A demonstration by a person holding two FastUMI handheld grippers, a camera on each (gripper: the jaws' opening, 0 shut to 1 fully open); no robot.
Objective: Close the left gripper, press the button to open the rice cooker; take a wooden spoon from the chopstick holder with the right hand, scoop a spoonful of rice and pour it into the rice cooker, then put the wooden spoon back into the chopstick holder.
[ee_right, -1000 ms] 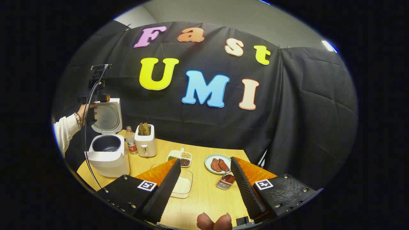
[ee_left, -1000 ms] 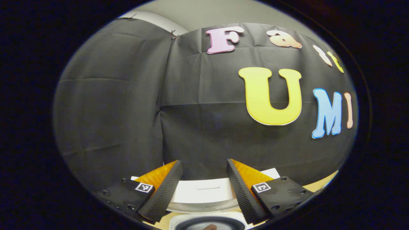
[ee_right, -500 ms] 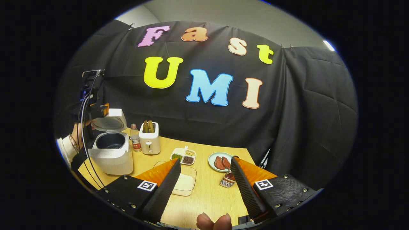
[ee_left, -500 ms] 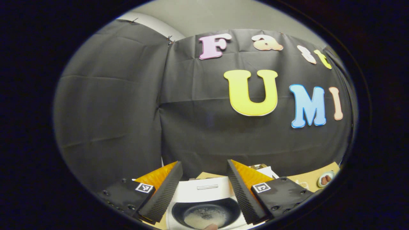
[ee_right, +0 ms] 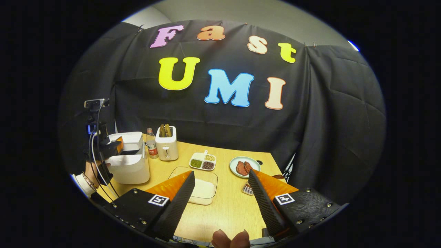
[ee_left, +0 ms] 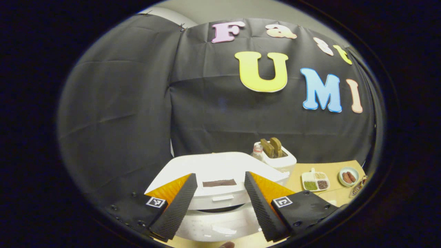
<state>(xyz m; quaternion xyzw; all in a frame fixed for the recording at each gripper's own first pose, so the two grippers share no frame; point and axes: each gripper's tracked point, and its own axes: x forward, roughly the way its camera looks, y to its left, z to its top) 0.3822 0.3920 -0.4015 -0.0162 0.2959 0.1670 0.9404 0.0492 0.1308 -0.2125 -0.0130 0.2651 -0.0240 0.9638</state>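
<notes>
a: where's the rice cooker [ee_left: 220, 193] right now?

b: at the surface's [ee_right: 227, 210] left edge, lid down. in the left gripper view it sits directly ahead of and just below the left tool [ee_left: 220, 203], whose fingers stand apart with nothing between them. the front latch lies on the tool's centre line.

a: so the press isn't ready?

b: i'd say not; the fingers need to come together first, then push forward and down onto the button.

a: and the right tool [ee_right: 220, 203]?

b: fingers apart too, empty, over the near edge. the chopstick holder [ee_right: 248, 187] sits just ahead, by its right finger, so the right hand is far nearer to it. the rice tray [ee_right: 201, 187] lies by its left finger. the spoon's handle i can't make out.
</notes>
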